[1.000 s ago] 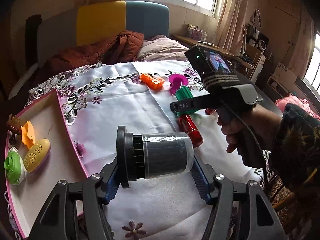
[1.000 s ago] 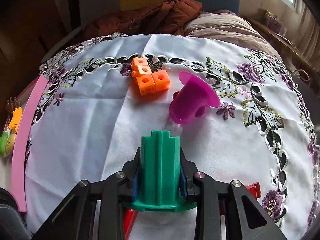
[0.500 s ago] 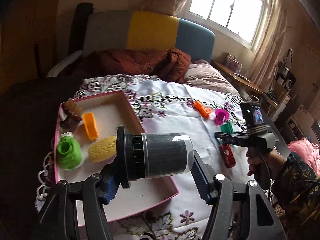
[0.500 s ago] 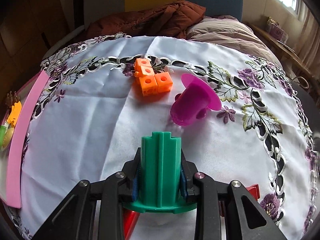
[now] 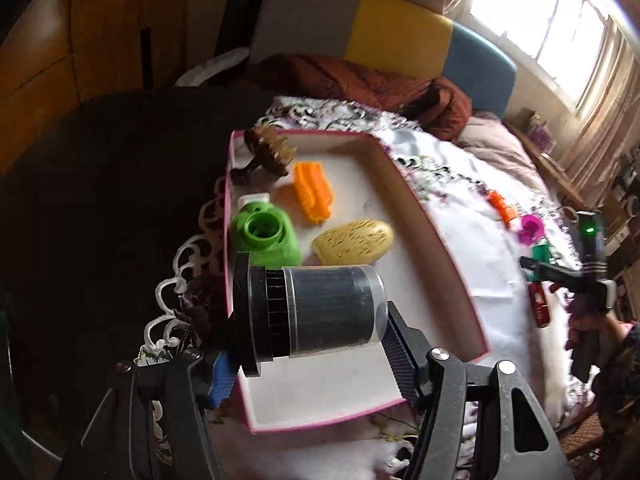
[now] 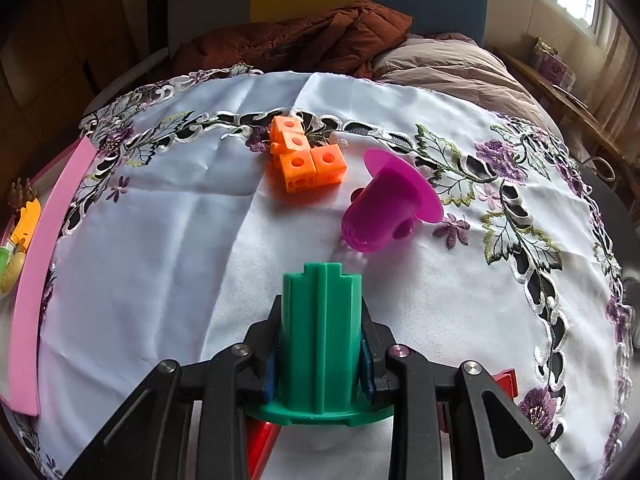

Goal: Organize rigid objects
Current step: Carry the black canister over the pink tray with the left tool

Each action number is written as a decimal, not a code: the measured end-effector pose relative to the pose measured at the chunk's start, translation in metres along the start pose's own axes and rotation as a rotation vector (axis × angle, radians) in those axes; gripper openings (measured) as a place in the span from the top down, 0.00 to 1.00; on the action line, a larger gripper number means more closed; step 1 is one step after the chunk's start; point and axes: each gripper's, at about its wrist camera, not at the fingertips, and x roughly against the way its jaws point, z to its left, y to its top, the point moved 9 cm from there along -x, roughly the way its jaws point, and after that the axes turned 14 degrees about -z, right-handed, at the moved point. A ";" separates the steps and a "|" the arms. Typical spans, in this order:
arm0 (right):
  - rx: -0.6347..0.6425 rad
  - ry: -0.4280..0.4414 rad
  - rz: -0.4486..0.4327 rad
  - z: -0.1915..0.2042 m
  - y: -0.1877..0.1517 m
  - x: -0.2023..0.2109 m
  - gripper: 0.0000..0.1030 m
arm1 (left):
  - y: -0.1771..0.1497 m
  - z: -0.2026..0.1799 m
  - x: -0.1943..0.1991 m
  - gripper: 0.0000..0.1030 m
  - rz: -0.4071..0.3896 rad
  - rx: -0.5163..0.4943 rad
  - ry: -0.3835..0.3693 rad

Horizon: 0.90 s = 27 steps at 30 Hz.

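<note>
tray (image 5: 460,280) L of cloth (image 6: 160,260) | cubes (image 6: 306,160) L of cup (image 6: 384,208)

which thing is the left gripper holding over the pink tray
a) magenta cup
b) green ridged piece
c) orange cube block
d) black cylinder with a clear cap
d: the left gripper is clamped on the black cylinder, over the pink tray; the right gripper holds the green ridged piece.

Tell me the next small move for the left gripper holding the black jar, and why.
Probably lower the black jar onto the bare floor of the pink tray and open the left gripper. The jar hangs above the tray's near end, clear of the green piece and yellow oval already lying inside.
</note>
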 end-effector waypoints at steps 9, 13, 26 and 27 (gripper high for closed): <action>0.016 -0.010 -0.003 0.001 0.000 0.000 0.70 | -0.021 0.004 -0.019 0.37 0.041 -0.031 0.043; 0.026 -0.017 -0.002 0.002 0.000 0.000 0.70 | -0.019 0.004 -0.015 0.37 0.015 -0.022 0.049; 0.038 -0.032 -0.011 0.002 0.000 0.001 0.70 | -0.002 0.010 0.007 0.33 -0.058 -0.015 0.110; 0.039 -0.031 -0.014 0.002 0.000 0.001 0.70 | -0.001 0.011 0.009 0.33 -0.065 -0.016 0.120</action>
